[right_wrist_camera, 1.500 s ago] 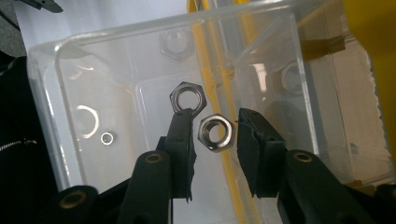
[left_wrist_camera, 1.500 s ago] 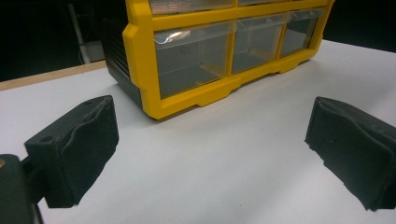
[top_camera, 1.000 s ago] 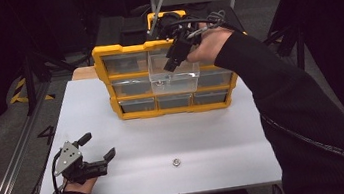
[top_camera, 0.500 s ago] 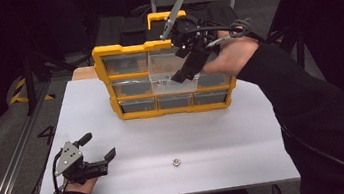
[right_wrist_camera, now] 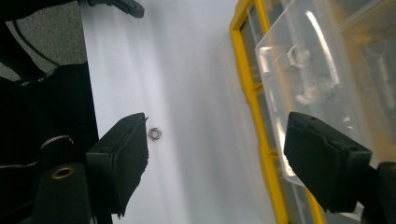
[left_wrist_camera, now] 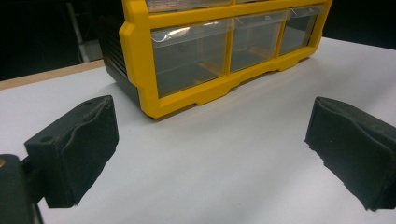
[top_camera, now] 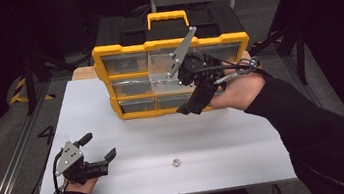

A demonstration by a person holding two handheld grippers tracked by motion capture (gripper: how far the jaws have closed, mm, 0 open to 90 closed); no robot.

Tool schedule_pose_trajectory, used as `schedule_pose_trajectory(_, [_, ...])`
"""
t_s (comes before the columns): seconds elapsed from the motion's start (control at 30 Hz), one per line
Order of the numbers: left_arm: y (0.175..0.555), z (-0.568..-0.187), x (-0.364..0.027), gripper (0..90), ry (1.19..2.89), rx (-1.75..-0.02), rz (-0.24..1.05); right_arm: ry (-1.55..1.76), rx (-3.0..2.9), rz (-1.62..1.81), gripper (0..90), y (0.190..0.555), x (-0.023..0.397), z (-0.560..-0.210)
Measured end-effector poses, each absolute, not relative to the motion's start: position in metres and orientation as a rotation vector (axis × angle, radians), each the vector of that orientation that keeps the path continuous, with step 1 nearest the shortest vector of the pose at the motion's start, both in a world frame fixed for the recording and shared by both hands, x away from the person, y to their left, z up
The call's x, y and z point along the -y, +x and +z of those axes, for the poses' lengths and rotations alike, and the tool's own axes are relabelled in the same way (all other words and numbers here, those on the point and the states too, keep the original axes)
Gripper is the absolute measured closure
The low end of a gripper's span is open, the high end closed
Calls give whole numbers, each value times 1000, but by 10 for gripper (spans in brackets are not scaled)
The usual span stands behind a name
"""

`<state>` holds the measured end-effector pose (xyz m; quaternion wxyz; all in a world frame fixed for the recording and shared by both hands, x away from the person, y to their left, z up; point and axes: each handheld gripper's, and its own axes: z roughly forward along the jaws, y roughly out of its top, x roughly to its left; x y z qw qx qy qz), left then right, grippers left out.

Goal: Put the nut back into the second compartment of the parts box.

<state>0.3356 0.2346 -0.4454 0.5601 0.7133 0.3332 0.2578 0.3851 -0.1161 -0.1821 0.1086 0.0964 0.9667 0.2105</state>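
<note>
A yellow organizer (top_camera: 106, 75) with clear drawers stands at the back of the white table (top_camera: 246, 142). One clear drawer (top_camera: 162, 75) is pulled out; in the right gripper view this drawer (right_wrist_camera: 317, 70) holds a few nuts. My right gripper (top_camera: 192, 105) hangs in front of the organizer's lower right drawers and points down at the table. Its jaws have just been opening, and nothing is between them (right_wrist_camera: 219, 140). A small metal nut (top_camera: 174, 163) lies loose near the table's front edge, also seen as the nut (right_wrist_camera: 154, 134). My left gripper (top_camera: 98, 147) rests open at the front left.
The left gripper view looks between its open jaws (left_wrist_camera: 210, 135) at the organizer's bottom drawers (left_wrist_camera: 191, 56) across bare table. A black case with a yellow handle (top_camera: 166, 17) stands behind the organizer. Dark floor and rails surround the table.
My right gripper has come down and to the right from the top of the organizer to its front, and its jaws have spread. The left gripper has stayed put.
</note>
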Motion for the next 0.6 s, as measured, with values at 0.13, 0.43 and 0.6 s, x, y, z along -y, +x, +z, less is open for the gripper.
schedule_pose_trajectory(0.13, [336, -445, -235, 33, 1684, -784, 610, 286, -2859, 607, 199, 384, 116, -198])
schedule_pose_trajectory(0.43, [336, -445, -235, 33, 1688, -780, 610, 278, -2865, 599, 178, 378, 111, -237])
schedule_pose_trajectory(0.6, [336, -445, -235, 33, 1688, -780, 610, 289, -2888, 606, 175, 376, 110, -258])
